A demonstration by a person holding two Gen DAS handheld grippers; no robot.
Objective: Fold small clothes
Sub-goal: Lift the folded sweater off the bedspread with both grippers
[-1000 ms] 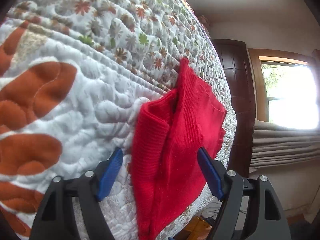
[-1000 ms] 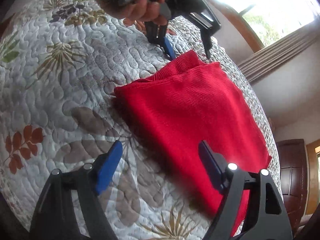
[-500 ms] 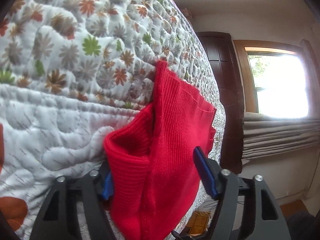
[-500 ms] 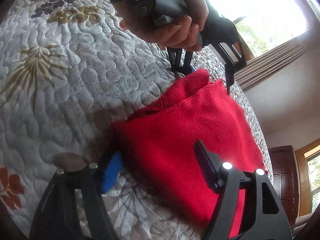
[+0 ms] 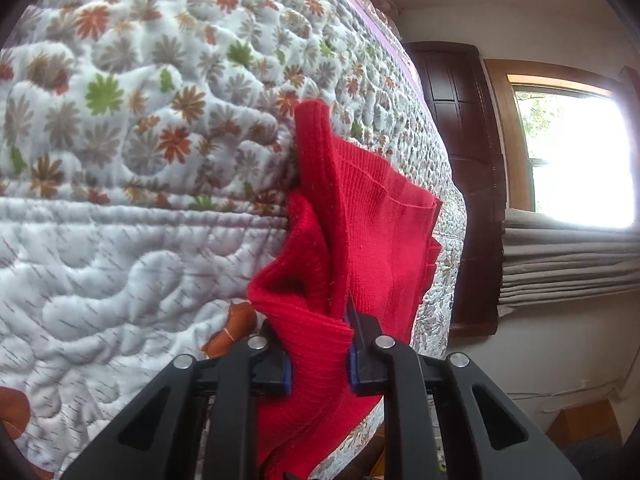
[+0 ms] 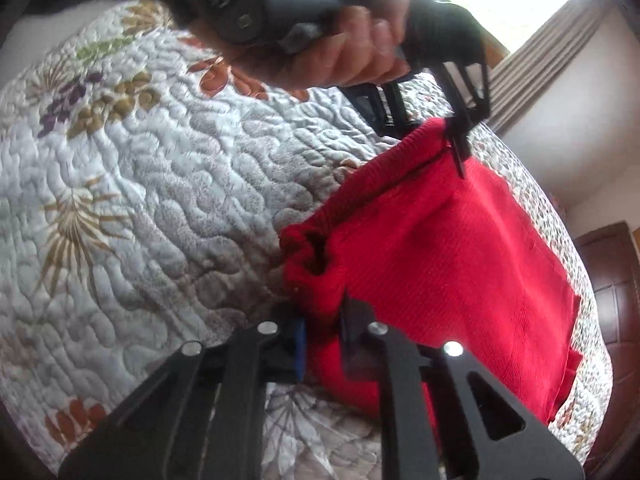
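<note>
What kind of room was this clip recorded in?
Most likely a bedroom: a floral quilt covers what looks like a bed, with a dark wooden door and a window with a blind beyond.

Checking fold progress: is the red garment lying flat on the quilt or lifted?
Partly lifted. The left gripper and right gripper each pinch a bunched corner of the red garment; its far part rests on the quilt.
</note>
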